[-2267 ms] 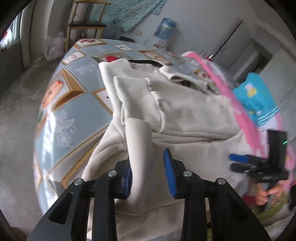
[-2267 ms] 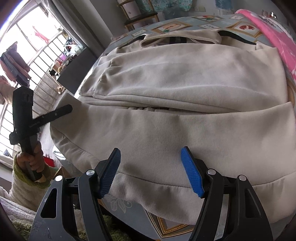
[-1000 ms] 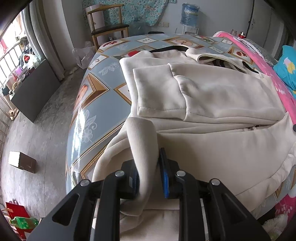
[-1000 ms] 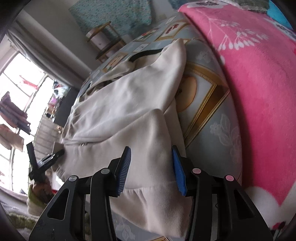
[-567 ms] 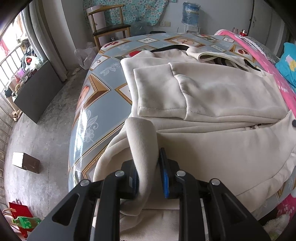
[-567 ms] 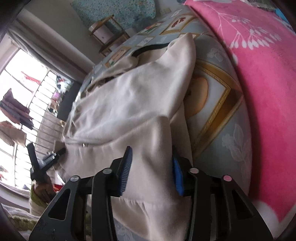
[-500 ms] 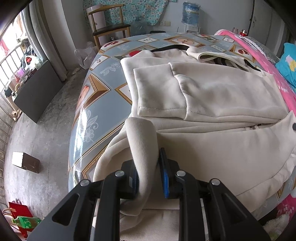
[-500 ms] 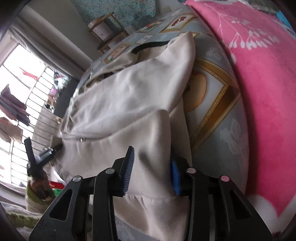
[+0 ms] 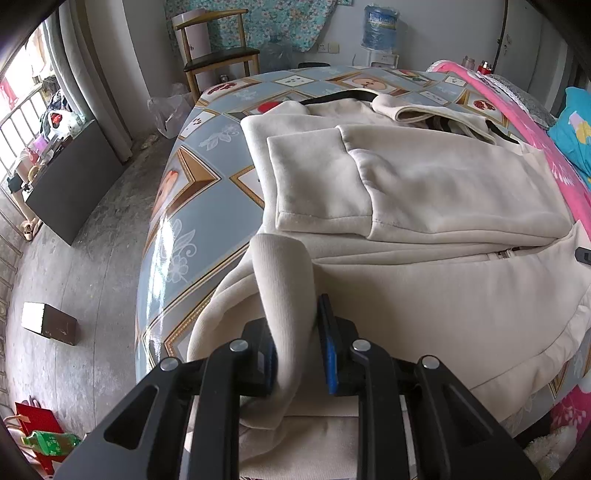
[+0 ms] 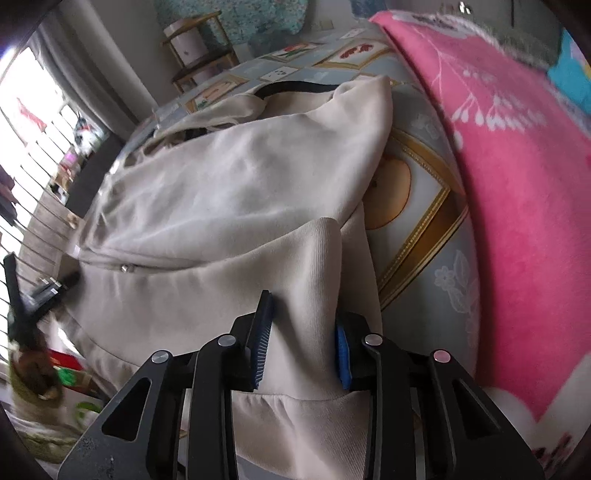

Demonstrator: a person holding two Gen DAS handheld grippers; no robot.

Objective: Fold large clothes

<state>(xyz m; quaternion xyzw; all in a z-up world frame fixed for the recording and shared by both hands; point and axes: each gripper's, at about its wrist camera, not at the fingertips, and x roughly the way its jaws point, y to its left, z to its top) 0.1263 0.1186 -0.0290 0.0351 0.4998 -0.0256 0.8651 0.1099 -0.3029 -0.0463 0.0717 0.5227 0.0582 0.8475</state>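
Observation:
A cream zip-up jacket [image 9: 443, 184] lies spread on a table with a blue-grey patterned cloth [image 9: 192, 206], one sleeve folded across its front. My left gripper [image 9: 295, 325] is shut on a raised fold of the hem at the near left corner. In the right wrist view the jacket [image 10: 221, 184] runs off to the left. There my right gripper [image 10: 303, 317] is closing its jaws on an upright ridge of hem at the near right corner, and both pads touch the cloth. The left gripper [image 10: 44, 291], held in a person's hand, shows at that view's far left edge.
A pink blanket [image 10: 517, 184] covers the table's right side, close to my right gripper. Beyond the far end stand a wooden chair [image 9: 218, 55] and a water jug [image 9: 380, 26]. On the floor at left are a dark cabinet [image 9: 70, 177] and a small box [image 9: 48, 323].
My right gripper's jaws have narrowed onto the hem fold, and it has shifted and rolled slightly over the corner. The left gripper has kept its grip and stayed still.

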